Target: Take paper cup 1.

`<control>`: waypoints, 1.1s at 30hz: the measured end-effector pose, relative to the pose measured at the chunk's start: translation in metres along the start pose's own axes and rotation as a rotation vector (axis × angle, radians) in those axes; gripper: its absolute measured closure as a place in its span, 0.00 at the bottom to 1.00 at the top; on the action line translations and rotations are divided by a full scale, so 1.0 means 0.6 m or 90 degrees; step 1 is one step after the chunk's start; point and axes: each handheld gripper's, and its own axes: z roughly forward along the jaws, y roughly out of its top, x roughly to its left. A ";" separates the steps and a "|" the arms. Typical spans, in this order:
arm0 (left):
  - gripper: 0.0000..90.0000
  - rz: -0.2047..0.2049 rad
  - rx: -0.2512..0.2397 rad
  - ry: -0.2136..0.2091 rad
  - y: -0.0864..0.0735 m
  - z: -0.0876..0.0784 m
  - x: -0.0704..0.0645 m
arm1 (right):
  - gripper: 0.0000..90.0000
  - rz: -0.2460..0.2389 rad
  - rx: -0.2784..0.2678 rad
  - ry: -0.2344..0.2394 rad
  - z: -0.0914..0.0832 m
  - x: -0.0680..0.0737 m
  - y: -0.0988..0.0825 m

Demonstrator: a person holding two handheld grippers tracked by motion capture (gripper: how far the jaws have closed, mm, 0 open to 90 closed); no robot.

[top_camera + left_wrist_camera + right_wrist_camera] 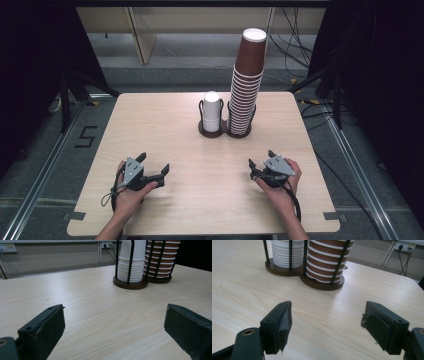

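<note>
Both forearms came in from the near edge, well apart. The left hand [131, 192] held the left gripper [154, 164] low, its jaws pointed ahead and slightly toward the middle, spread wide with nothing between them; its own view showed them far apart with bare space in the gap. The right hand [280, 186] held the right gripper [261, 158] at about the same depth, jaws aimed forward and a little inward, also parted and empty. A cable trailed back along each wrist.
</note>
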 end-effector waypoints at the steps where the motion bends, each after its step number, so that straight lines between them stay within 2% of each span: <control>1: 0.03 0.000 0.000 0.000 0.000 0.000 0.000 | 0.24 0.000 0.000 0.000 0.000 0.000 0.000; 4: 0.03 -0.005 -0.009 -0.008 -0.001 0.002 0.002 | 0.24 0.009 0.006 0.006 0.001 0.003 0.002; 5: 0.02 -0.012 0.005 -0.010 0.000 -0.001 0.002 | 0.24 0.016 0.017 -0.001 0.000 0.008 0.002; 6: 0.01 -0.019 0.007 -0.018 0.001 0.000 0.002 | 0.24 0.004 0.009 0.007 0.003 0.006 0.002; 7: 0.01 -0.018 0.008 -0.021 0.002 0.000 0.002 | 0.24 0.004 0.009 0.007 0.003 0.006 0.002; 8: 0.01 -0.013 0.007 -0.021 0.005 0.000 0.002 | 0.25 -0.012 0.012 0.007 0.004 0.004 0.002; 9: 0.01 -0.006 0.008 -0.032 0.013 0.000 0.001 | 0.25 0.016 -0.001 0.023 0.004 0.010 0.005; 11: 0.00 -0.002 0.001 -0.037 0.022 0.007 0.000 | 0.25 0.006 -0.004 0.016 0.002 0.013 0.011; 12: 0.00 -0.006 -0.005 -0.043 0.027 0.011 -0.001 | 0.25 0.010 -0.002 0.011 0.000 0.017 0.015; 13: 0.00 -0.004 0.002 -0.046 0.032 0.014 -0.003 | 0.25 0.024 -0.010 0.022 -0.002 0.019 0.020; 14: 0.00 0.001 0.001 -0.050 0.035 0.020 -0.005 | 0.25 0.004 -0.020 0.024 0.001 0.014 0.024; 15: 0.00 0.008 0.002 -0.054 0.038 0.025 -0.008 | 0.25 0.018 -0.015 0.020 -0.003 0.018 0.029; 16: 0.00 0.011 0.003 -0.059 0.041 0.032 -0.011 | 0.25 0.007 -0.024 0.029 0.000 0.015 0.034; 18: 0.00 0.013 0.003 -0.062 0.044 0.038 -0.015 | 0.25 0.005 -0.032 0.028 0.001 0.016 0.042; 19: 0.00 0.018 0.004 -0.068 0.052 0.050 -0.021 | 0.25 0.004 -0.033 0.033 0.003 0.016 0.046; 20: 0.01 0.018 0.003 -0.075 0.056 0.057 -0.024 | 0.25 0.021 -0.042 0.041 0.003 0.019 0.050; 23: 0.01 0.021 0.002 -0.080 0.067 0.069 -0.029 | 0.26 0.007 -0.040 0.032 0.008 0.020 0.056; 24: 0.02 0.027 0.000 -0.089 0.080 0.082 -0.033 | 0.26 0.017 -0.045 0.038 0.014 0.028 0.062; 25: 0.02 0.030 -0.001 -0.093 0.087 0.089 -0.035 | 0.26 0.014 -0.047 0.040 0.018 0.031 0.065; 27: 0.02 0.035 -0.004 -0.094 0.095 0.097 -0.036 | 0.26 0.022 -0.044 0.039 0.020 0.038 0.068; 28: 0.03 0.037 -0.006 -0.094 0.104 0.104 -0.036 | 0.26 0.008 -0.046 0.053 0.032 0.045 0.074; 29: 0.03 0.038 -0.008 -0.094 0.112 0.111 -0.037 | 0.26 0.008 -0.046 0.053 0.032 0.045 0.074; 30: 0.03 0.038 -0.012 -0.090 0.129 0.126 -0.037 | 0.26 -0.001 -0.052 0.062 0.046 0.053 0.081; 31: 0.04 0.038 -0.012 -0.090 0.129 0.126 -0.037 | 0.26 -0.001 -0.052 0.062 0.046 0.053 0.081; 32: 0.04 0.029 -0.016 -0.087 0.146 0.141 -0.037 | 0.26 -0.008 -0.049 0.065 0.059 0.064 0.089; 33: 0.04 0.031 -0.018 -0.087 0.155 0.149 -0.038 | 0.25 -0.006 -0.051 0.072 0.066 0.070 0.093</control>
